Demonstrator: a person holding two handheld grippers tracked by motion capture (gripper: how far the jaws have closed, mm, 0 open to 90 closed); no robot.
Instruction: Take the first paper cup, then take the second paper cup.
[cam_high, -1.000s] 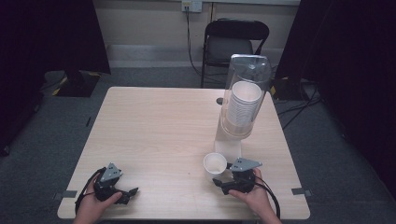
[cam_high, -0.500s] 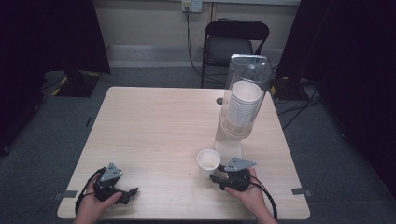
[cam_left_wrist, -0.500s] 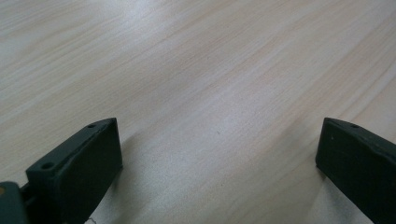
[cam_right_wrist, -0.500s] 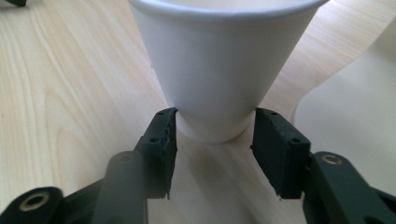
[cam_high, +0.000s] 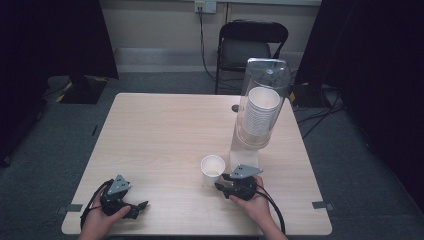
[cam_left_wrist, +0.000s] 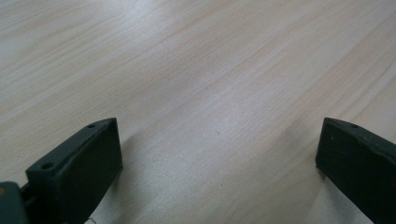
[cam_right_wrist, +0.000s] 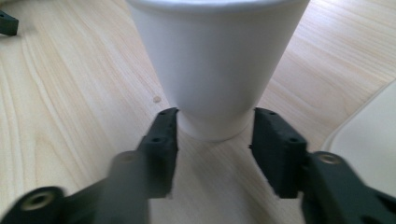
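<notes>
I find no brand, label or legible writing on any item. In the right gripper view the right gripper (cam_right_wrist: 215, 128) has its jaws partly closed, one either side of the base of the white cup (cam_right_wrist: 217, 60); they sit right at the cup's foot, but I cannot tell whether they press it. The cup stands upright on the table (cam_right_wrist: 70, 93). That view also shows a pale flat base plate (cam_right_wrist: 369, 140) at 3 o'clock of the cup, and a dark tip of the other gripper at the far 10 o'clock corner. In the left gripper view the left gripper (cam_left_wrist: 219, 154) has its jaws spread wide apart over bare wood grain (cam_left_wrist: 210, 70), holding nothing. From the high view I see what neither gripper view gives: the right gripper (cam_high: 225, 186) in the right hand (cam_high: 252, 202) at 5 o'clock of the cup (cam_high: 212, 167), and the left gripper (cam_high: 135, 207) in the left hand (cam_high: 100, 220) near the table's 7 o'clock corner, well apart from the cup. A clear dispenser tube (cam_high: 262, 102) holding a stack of white cups (cam_high: 259, 115) stands at 1 o'clock of the loose cup. A black folding chair (cam_high: 252, 47) stands beyond the table's far edge at 12 o'clock.
</notes>
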